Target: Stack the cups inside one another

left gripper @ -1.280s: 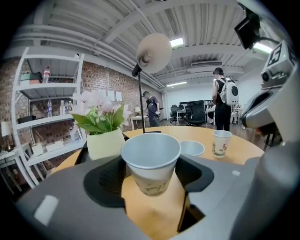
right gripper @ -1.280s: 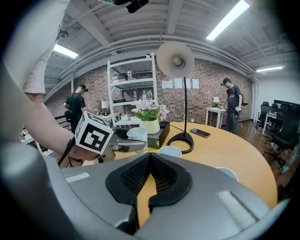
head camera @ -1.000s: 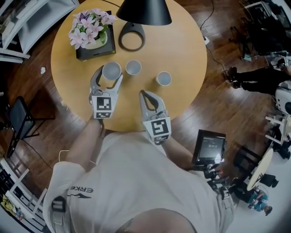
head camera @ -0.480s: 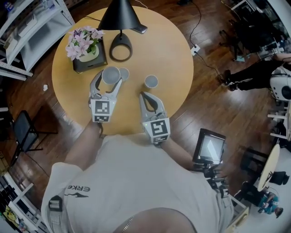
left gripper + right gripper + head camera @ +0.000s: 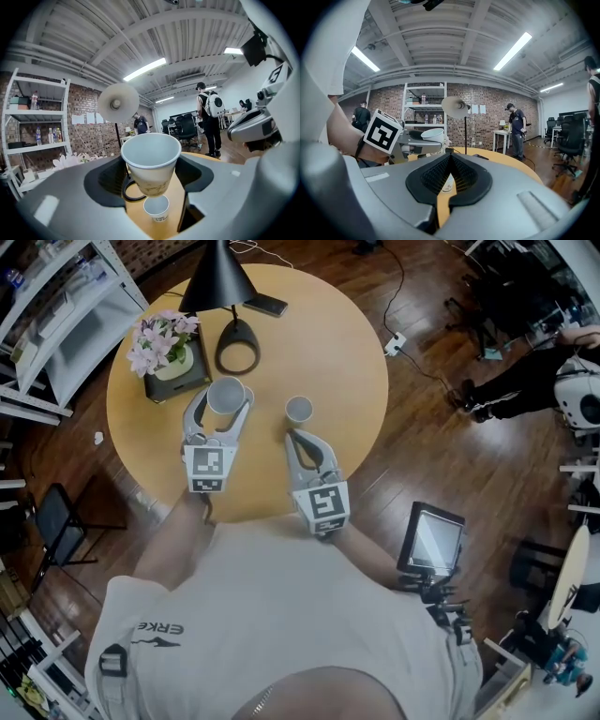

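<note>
While gripping raised cup (image 5: 151,159) in left gripper (image 5: 223,414), centre over table cup (image 5: 156,209), keep upright, lower straight; right gripper (image 5: 300,439) clenched, empty.

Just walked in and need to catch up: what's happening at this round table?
A person works two handheld grippers. The left gripper is clamped on a white paper cup, held above a second cup standing on the wooden table. The right gripper is shut and empty, pointing toward a third cup. No cup looks nested yet.
</note>
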A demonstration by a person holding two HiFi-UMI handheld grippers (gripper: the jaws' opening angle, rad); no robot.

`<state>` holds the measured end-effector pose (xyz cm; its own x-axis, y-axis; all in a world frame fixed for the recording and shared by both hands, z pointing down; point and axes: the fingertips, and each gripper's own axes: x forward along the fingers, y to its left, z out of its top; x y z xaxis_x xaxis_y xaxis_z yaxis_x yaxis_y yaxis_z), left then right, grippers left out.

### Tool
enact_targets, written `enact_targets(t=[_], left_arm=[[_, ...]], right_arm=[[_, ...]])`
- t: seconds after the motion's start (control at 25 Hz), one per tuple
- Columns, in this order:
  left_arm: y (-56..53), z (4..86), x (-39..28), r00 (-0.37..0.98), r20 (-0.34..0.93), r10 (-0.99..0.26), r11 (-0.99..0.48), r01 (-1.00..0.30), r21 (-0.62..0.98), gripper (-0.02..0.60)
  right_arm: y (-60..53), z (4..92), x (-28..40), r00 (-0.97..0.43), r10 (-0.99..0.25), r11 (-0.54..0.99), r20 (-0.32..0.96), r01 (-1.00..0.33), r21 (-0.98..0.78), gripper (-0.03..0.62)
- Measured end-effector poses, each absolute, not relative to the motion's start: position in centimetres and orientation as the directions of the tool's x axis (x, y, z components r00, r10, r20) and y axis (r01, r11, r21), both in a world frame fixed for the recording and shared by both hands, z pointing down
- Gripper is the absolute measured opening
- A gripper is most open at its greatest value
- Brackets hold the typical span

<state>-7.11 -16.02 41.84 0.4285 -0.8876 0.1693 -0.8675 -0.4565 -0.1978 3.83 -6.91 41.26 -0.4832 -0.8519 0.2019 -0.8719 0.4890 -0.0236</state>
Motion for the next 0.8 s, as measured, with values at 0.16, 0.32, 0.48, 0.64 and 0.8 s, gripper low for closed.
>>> enact_targets(t=[0.16,0.32,0.48,0.64,0.8], left_arm=[[-16.1,41.8,-6.6,0.429,0.174,-0.887,-0.458,-0.864,-0.207,0.328],[-16.4,42.0,-6.2,0.43,0.187,-0.883,-0.463,-0.862,-0.207,0.328],[-16.6,42.7,-5.9,0.429,0.205,-0.879,-0.467,-0.861,-0.202,0.328],[-17.2,43.9,-5.9,0.431,0.23,-0.873,-0.475,-0.859,-0.193,0.328],[-17.9,46.0,-6.0,0.429,0.27,-0.862,-0.482,-0.858,-0.178,0.328]], right_arm=[[-6.7,41.5,4.5,-0.479,-0.854,0.482,0.205,-0.875,-0.036,0.014],[-6.9,41.7,5.0,-0.479,-0.852,0.482,0.211,-0.875,-0.04,0.014],[-7.2,41.8,5.4,-0.478,-0.851,0.48,0.22,-0.876,-0.044,0.014],[-7.8,42.3,5.5,-0.477,-0.847,0.48,0.235,-0.876,-0.048,0.014],[-8.4,43.1,5.5,-0.473,-0.842,0.477,0.261,-0.877,-0.053,0.014]])
